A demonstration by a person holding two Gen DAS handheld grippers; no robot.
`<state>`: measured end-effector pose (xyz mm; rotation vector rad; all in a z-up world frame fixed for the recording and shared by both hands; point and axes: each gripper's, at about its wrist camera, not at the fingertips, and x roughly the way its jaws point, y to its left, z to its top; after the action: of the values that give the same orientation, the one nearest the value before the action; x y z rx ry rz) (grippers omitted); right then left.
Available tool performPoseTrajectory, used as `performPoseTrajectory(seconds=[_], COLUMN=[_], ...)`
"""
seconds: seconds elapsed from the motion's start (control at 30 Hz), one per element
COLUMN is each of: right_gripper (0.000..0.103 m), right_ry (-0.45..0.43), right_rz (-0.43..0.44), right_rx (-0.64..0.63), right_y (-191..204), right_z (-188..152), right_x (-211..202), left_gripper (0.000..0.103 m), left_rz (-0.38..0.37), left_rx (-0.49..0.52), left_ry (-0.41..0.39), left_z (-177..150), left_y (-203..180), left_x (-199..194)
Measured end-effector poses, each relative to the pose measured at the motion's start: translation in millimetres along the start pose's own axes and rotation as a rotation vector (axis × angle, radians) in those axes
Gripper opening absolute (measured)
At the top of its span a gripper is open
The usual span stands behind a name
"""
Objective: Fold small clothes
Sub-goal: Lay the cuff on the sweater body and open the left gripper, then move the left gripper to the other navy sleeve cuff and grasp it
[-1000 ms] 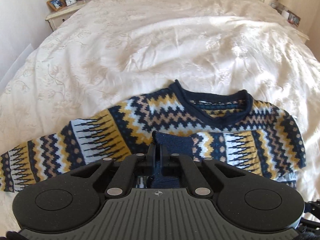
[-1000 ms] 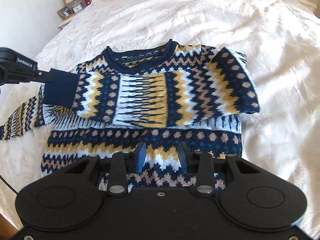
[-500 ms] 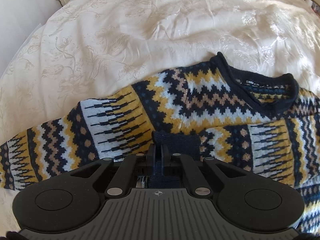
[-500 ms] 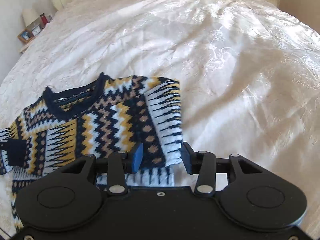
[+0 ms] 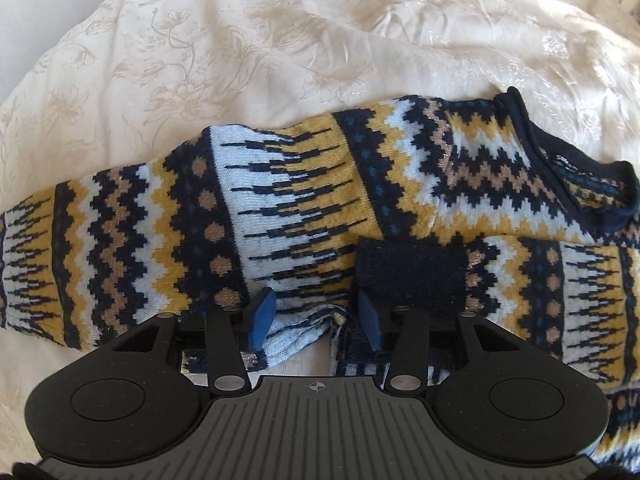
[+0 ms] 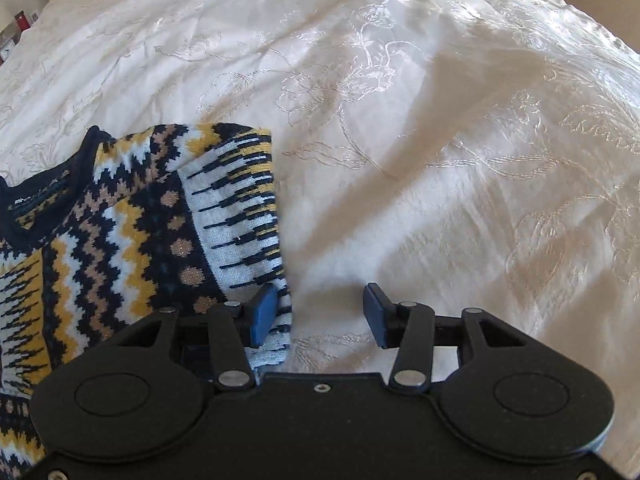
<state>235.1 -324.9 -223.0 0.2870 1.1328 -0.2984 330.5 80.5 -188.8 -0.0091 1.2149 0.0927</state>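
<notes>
A small knitted sweater in navy, mustard, white and tan zigzags lies flat on the bed. One sleeve is folded across its chest, and that sleeve's navy cuff rests on the body just ahead of my left gripper, which is open with nothing held. The other sleeve stretches out to the left. In the right wrist view the sweater's folded edge lies at lower left. My right gripper stands open at that edge, its left fingertip over the knit.
A cream embroidered bedspread covers the whole bed around the sweater. Small items on a nightstand show at the far upper left of the right wrist view.
My left gripper has let go of the navy cuff and opened, leaving it on the sweater's chest. Both cameras have moved lower and closer; the right one has shifted right, to the sweater's folded edge.
</notes>
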Motion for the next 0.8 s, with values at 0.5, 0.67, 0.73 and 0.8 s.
performPoseTrajectory(seconds=[0.5, 0.67, 0.73, 0.8], right_gripper=[0.072, 0.077, 0.077, 0.077], right_ry=[-0.106, -0.112, -0.104, -0.096], right_rz=[0.07, 0.133, 0.158, 0.18], right_rx=[-0.065, -0.108, -0.124, -0.142], right_y=[34.8, 63.9, 76.6, 90.1], right_z=[-19.1, -43.7, -54.0, -65.8], right_x=[-67.3, -90.9, -97.9, -104.4], left_gripper=[0.045, 0.046, 0.046, 0.046], left_rz=[0.033, 0.058, 0.075, 0.091], left_rx=[-0.146, -0.231, -0.269, -0.302], left_ry=[-0.09, -0.1, -0.105, -0.112], left_z=[-39.3, -56.5, -61.4, -64.6], left_y=[68.4, 119.0, 141.1, 162.8], left_x=[-44.1, -54.7, -56.5, -57.2])
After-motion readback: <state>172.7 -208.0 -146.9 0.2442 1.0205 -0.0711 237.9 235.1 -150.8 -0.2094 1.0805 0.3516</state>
